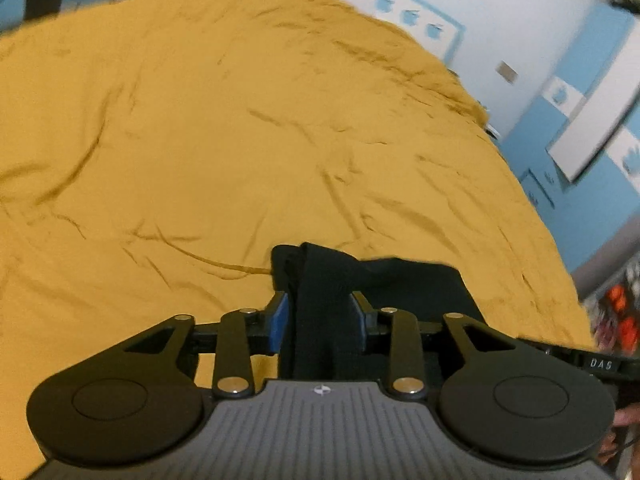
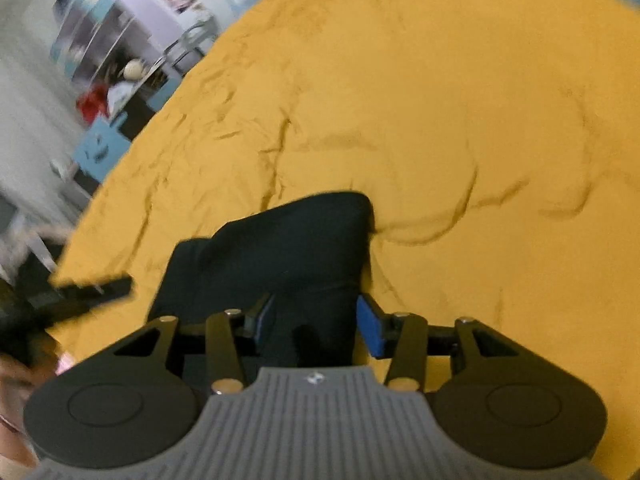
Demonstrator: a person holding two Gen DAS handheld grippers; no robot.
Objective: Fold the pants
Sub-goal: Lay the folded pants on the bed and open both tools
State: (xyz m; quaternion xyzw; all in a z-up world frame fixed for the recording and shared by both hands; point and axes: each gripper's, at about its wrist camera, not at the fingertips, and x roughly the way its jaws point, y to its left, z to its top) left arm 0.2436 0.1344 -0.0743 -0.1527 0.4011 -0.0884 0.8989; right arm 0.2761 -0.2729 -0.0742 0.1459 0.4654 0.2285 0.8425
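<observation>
Evidently both grippers are at the near edge of the pants [image 1: 372,280], a dark bundle lying on the mustard bed sheet [image 1: 200,140]. From the left wrist, the left gripper [image 1: 322,320] has a thick fold of black cloth running up between its blue pads [image 1: 280,320]; the fabric fills the gap and seems to touch both pads, but whether they press on it or have slackened I cannot tell. The rest of the pants spreads beyond the left gripper and off to its right.

From the right wrist, the right gripper [image 2: 316,324] stands spread. Cloth passes close by its left pad, while the right pad [image 2: 370,330] sits clear of the pants with yellow sheet showing beside it, so nothing is pinched there. The pants mound up just beyond this gripper, ending in a rounded hump [image 2: 340,208].

My reading is that a doubled edge has been brought over and laid down, and that this is the letting-go part of a fold; the bundle looks compact already.

Readable writing is scarce: small letters "DAS" [image 1: 601,364] on a dark bar at the right of the left gripper, and a small round emblem [image 1: 322,390] on its grey body.
</observation>
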